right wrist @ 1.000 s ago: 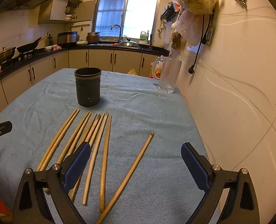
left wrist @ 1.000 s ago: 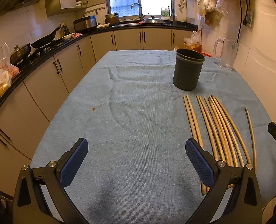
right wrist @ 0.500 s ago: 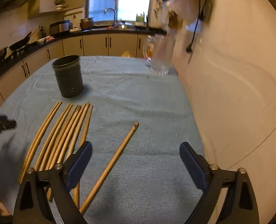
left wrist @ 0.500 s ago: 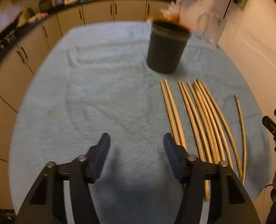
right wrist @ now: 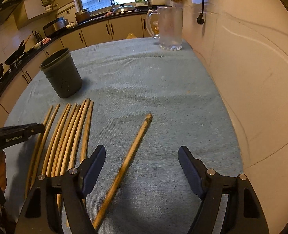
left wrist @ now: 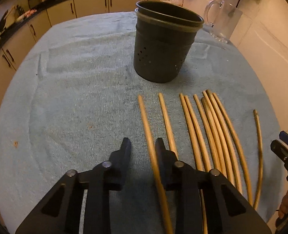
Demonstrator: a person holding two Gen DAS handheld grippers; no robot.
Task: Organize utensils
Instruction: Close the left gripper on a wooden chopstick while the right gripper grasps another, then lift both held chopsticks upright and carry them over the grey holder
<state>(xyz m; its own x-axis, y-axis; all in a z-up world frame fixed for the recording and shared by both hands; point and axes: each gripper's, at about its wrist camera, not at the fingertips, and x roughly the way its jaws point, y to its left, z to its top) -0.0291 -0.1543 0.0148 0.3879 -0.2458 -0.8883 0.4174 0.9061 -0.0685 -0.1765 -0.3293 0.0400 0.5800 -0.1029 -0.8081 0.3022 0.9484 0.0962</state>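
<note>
Several wooden chopsticks (left wrist: 212, 128) lie side by side on the blue cloth (left wrist: 75, 97) in front of a dark perforated utensil holder (left wrist: 163, 42). My left gripper (left wrist: 142, 146) is low over the cloth, its jaws narrowed with a gap left, and the leftmost chopstick (left wrist: 149, 136) runs between them against the right finger. In the right wrist view my right gripper (right wrist: 142, 158) is wide open over a single chopstick (right wrist: 128, 161) that lies apart from the row (right wrist: 66, 136). The holder (right wrist: 61, 73) stands beyond the row.
A clear glass mug (right wrist: 169, 29) stands at the table's far right by the tiled wall (right wrist: 251, 68). Kitchen cabinets and a counter (left wrist: 36, 25) run along the left and back. The left gripper's body shows at the left edge of the right wrist view (right wrist: 15, 134).
My left gripper has moved forward and down to the leftmost chopstick and its jaws have narrowed a lot. My right gripper has dropped lower over the single chopstick and stayed open.
</note>
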